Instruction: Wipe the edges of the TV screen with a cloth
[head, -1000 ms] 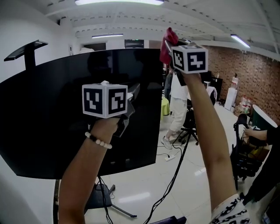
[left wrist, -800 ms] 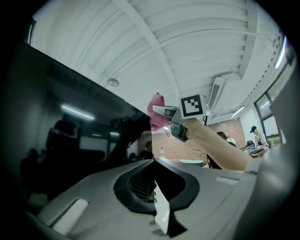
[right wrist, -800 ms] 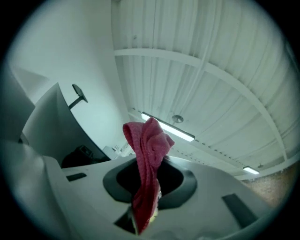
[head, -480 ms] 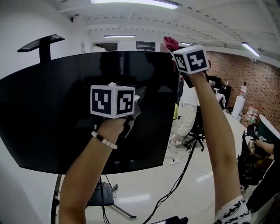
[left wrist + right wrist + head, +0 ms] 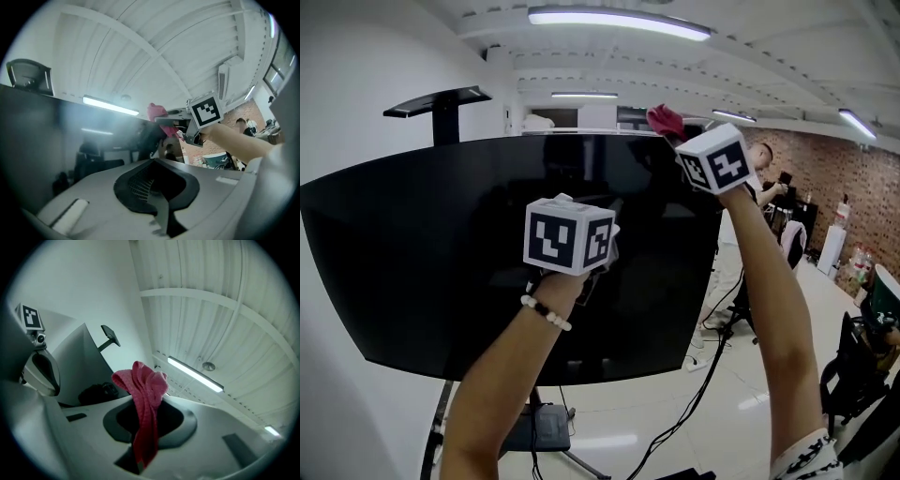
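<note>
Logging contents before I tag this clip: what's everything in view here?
TV screen: one, black, centre, on a stand.
Cloth: one, red, at the screen's top edge, right end.
Shelf on post: one, black, behind the screen, upper left.
Ceiling lights: several, white strips, overhead.
Brick wall: one, reddish, far right.
Bystander: one, beyond the screen's right edge.
Cables: black, trailing below the screen.
Left tongs: shut, empty, before the screen.
Right tongs: shut on the cloth, raised.
Bracelet: one, white beads, below the left tongs.
</note>
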Tool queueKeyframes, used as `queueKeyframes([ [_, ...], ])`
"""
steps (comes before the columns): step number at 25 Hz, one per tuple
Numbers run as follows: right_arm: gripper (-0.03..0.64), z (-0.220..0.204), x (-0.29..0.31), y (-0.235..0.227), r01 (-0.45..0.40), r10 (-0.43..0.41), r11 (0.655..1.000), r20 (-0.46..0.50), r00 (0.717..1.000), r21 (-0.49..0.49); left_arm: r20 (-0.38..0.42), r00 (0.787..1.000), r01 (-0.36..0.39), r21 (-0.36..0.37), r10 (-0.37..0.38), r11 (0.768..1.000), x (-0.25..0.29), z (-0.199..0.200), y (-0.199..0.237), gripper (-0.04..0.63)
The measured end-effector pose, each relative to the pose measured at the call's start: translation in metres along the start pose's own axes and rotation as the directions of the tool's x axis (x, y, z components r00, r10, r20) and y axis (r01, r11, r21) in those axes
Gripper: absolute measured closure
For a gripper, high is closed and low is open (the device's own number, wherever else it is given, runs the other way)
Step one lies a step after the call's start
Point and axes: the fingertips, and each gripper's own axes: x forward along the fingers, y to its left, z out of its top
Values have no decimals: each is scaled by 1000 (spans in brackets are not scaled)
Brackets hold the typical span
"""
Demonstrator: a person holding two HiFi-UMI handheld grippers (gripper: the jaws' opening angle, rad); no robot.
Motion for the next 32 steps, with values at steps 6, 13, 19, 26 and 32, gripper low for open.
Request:
queueKeyframes([
  [6,541,41,18,55,-39,40,998,18,999,-41,-1,998,-67,76,68,995,-44,1,41,600],
  [13,541,105,42,128,-82,81,997,87,993,12,5,996,-93,63,93,994,-110,3,103,600],
  [19,541,144,62,179,-125,117,991,134,984,55,10,993,-120,59,119,991,-150,4,148,600],
  [26,540,188,73,238,-170,155,982,168,974,79,0,988,-153,60,154,986,-209,1,187,600],
  [32,540,230,85,287,-225,208,972,208,956,61,-6,969,-247,55,247,968,-248,-4,231,600],
])
